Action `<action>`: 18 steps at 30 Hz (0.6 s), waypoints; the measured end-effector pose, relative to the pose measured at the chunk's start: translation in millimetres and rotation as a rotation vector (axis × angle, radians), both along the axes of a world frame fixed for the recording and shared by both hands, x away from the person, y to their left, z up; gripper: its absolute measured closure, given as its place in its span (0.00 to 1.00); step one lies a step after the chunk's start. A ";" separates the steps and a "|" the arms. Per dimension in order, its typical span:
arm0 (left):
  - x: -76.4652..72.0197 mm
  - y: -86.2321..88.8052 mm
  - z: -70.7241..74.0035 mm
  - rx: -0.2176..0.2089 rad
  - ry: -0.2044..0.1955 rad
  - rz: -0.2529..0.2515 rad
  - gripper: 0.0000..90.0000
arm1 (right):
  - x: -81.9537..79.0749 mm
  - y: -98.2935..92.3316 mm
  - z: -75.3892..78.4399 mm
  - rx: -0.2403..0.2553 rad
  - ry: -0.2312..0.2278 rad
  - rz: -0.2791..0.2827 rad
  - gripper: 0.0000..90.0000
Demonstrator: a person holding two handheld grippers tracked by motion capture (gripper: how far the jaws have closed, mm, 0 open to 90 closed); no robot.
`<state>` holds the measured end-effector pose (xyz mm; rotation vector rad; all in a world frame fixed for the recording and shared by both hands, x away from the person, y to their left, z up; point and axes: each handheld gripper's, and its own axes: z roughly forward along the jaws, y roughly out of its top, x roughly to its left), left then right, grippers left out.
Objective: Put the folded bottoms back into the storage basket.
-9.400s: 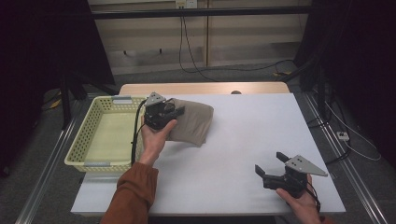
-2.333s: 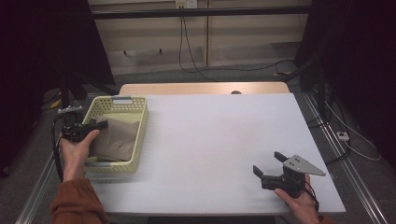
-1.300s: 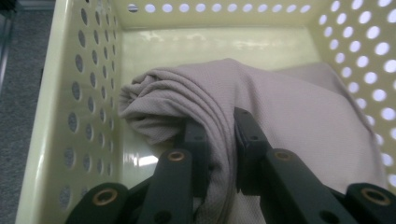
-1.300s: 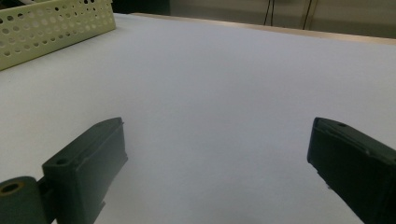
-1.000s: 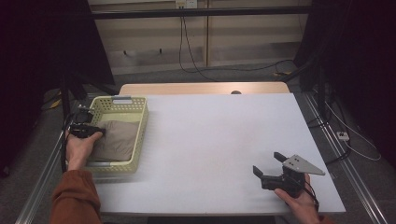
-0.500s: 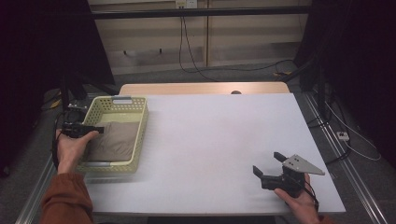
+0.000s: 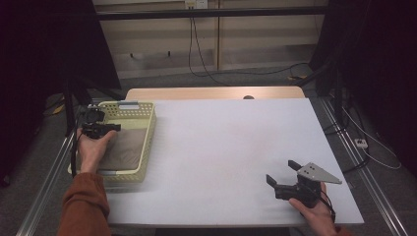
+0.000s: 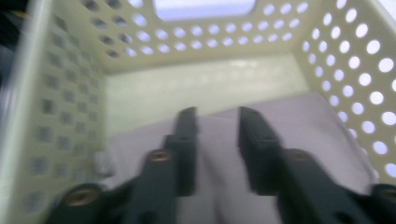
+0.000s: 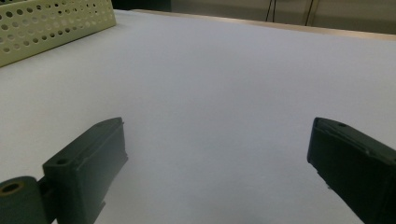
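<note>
A soft grey-brown folded cloth (image 7: 123, 150) lies flat inside the pale yellow perforated plastic basket (image 7: 147, 142) at the table's (image 7: 231, 142) left edge. The left claw (image 8: 217, 123) has just narrowed to a small gap above the cloth, gripping nothing. The right claw (image 7: 284, 174) rests wide apart — unmoved — on the table's near right.

basket (image 7: 147, 129): pale yellow, perforated | cloth (image 7: 125, 151): grey-brown | table (image 7: 231, 147): white
</note>
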<state>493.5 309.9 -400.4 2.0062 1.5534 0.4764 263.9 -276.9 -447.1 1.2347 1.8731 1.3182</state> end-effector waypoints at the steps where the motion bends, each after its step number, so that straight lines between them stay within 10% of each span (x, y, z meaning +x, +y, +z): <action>1: 1.0 -1.8 -3.6 0.034 0.026 -0.004 0.85 | 0.1 -0.3 0.0 0.000 0.000 -0.001 0.05; 13: -3.3 1.3 -16.4 0.104 0.239 -0.063 0.98 | -1.1 0.4 0.9 0.004 -0.001 -0.004 0.05; 18: 2.5 -1.9 -20.6 0.107 0.194 -0.007 0.99 | 0.5 0.5 -0.2 0.001 0.002 -0.004 0.05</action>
